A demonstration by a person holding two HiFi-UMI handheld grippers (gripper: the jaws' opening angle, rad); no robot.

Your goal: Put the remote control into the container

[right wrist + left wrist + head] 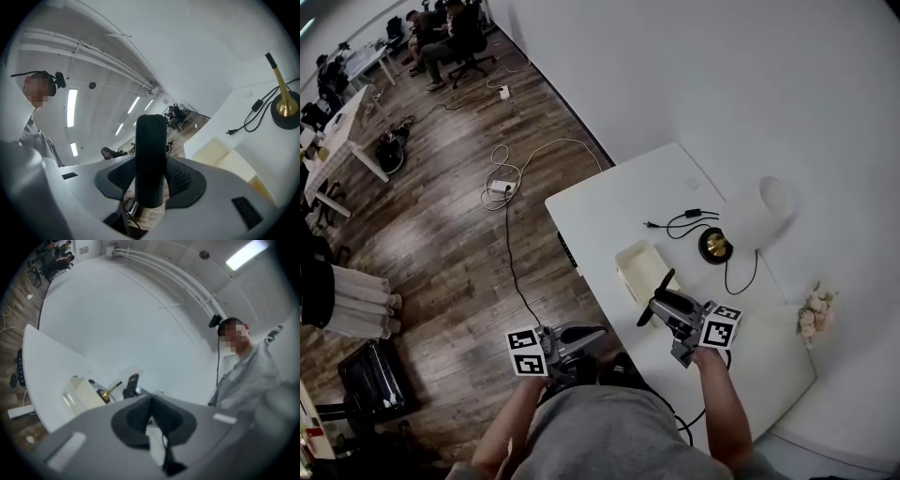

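My right gripper [657, 307] is shut on the black remote control [655, 298], which sticks out past the jaws just in front of the cream container [639, 265] on the white table [609, 202]. In the right gripper view the remote control [151, 154] stands upright between the pads, with the container [219, 154] low to the right. My left gripper [596, 332] hangs off the table's near-left edge, shut with nothing in it. In the left gripper view the jaws of the left gripper [151, 401] meet, and the remote control [132, 384] and container [83, 393] show beyond them.
A lamp with a white shade [758, 215] and a gold base [715, 246] stands behind the container, its black cable and plug [675, 225] lying on the table. Pink flowers [814, 314] sit at the right edge. People sit on office chairs [450, 37] far across the wooden floor.
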